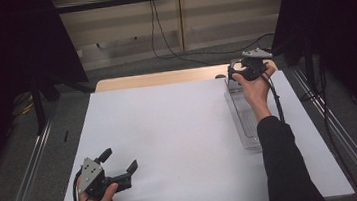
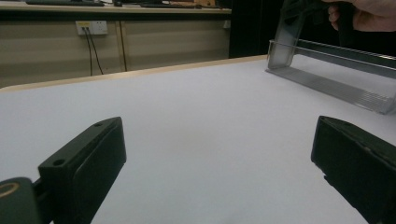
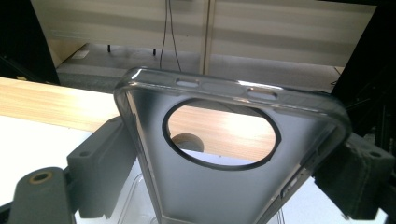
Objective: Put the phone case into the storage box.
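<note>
At 7 o'clock on the white sheet (image 1: pixel 180 140) we see the left gripper (image 1: pixel 121 160), jaws spread wide, nothing between them. At 2 o'clock the right gripper (image 1: pixel 240 69) clamps a clear phone case (image 3: pixel 224 154) by both sides, lifted over the far end of the clear tray (image 1: pixel 245 118) along the sheet's right edge.

Beyond the jaws a white sheet (image 1: pixel 171 141) covers a wooden table (image 1: pixel 164 78), a power socket (image 2: pixel 91 28) sits on the pale wall panels (image 3: pixel 280 32) far ahead with black cables (image 1: pixel 160 37) hanging down, and metal rails (image 1: pixel 24 187) flank both sides.
</note>
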A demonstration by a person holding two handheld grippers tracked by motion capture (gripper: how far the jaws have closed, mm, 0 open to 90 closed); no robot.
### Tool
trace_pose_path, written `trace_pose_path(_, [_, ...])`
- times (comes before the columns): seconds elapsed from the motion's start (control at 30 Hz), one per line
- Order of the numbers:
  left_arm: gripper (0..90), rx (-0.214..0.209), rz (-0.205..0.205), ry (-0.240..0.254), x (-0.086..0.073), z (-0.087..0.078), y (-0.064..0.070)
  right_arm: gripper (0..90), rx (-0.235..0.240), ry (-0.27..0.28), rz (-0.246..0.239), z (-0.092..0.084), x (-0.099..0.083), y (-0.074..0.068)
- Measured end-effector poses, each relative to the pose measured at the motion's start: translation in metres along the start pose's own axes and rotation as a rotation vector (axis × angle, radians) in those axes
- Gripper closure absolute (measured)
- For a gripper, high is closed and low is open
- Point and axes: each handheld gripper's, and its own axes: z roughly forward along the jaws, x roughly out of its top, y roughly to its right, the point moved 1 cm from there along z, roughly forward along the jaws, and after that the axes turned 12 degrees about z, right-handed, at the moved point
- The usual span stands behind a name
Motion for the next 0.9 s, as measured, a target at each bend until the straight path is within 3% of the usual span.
trace_pose_path(0.4, [3.2,-0.003,-0.002,0.003,-0.0002,-0.0002,-0.0008,12.3,0.022,-0.016,-0.014,0.0043,0.0034,0.0002])
trace_pose_path(0.9, [3.2,-0.003,-0.005,0.007,-0.0002,-0.0007,-0.0013,7.3,0.037,-0.034,0.031,0.0085,-0.0012,0.0013])
